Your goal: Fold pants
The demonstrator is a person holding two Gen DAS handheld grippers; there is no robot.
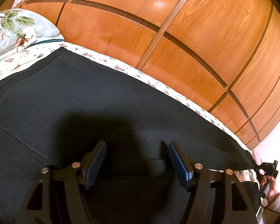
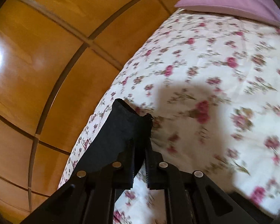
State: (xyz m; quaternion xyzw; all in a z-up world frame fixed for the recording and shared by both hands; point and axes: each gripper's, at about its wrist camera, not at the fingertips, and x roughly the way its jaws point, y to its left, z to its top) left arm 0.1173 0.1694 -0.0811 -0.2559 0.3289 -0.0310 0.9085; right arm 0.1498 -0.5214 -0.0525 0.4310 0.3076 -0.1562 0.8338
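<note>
Pants: your black pants [image 1: 106, 100] lay spread flat over the floral bedspread [image 1: 18, 59], filling the middle and lower part of the left wrist view; a stitched seam ran down the left side of that frame.
Left gripper: your left gripper [image 1: 137, 149] stood released, jaws wide apart, low in the frame over the dark cloth, nothing between the pads; whether the tips touched the fabric, you could not tell.
Right gripper: your right gripper [image 2: 140, 145] was clenched on a pant end, jaws nearly together, grasping the pants [image 2: 121, 130] at the lower centre of the right wrist view.
Held end: the gripped cloth stood up past the fingertips, its raw edge at mid-frame, lifted off the bedspread [image 2: 205, 65].
Far right of left view: your hand [image 1: 270, 190] and the other tool showed small at the right edge, at the tip of the cloth.
Edges: in the left view the pants' upper edge ran just beside the bed's edge, a thin strip of bedspread between it and the wooden wardrobe [image 1: 158, 37].
Open room: the right half of the right wrist view was bare bedspread, blurred, with the tool's shadow across it.
Pillows: a floral pillow [image 1: 11, 28] sat at the upper left of the left view; a pink pillow [image 2: 229, 3] sat at the upper right of the right view.
Containers: the wardrobe doors were all closed.
</note>
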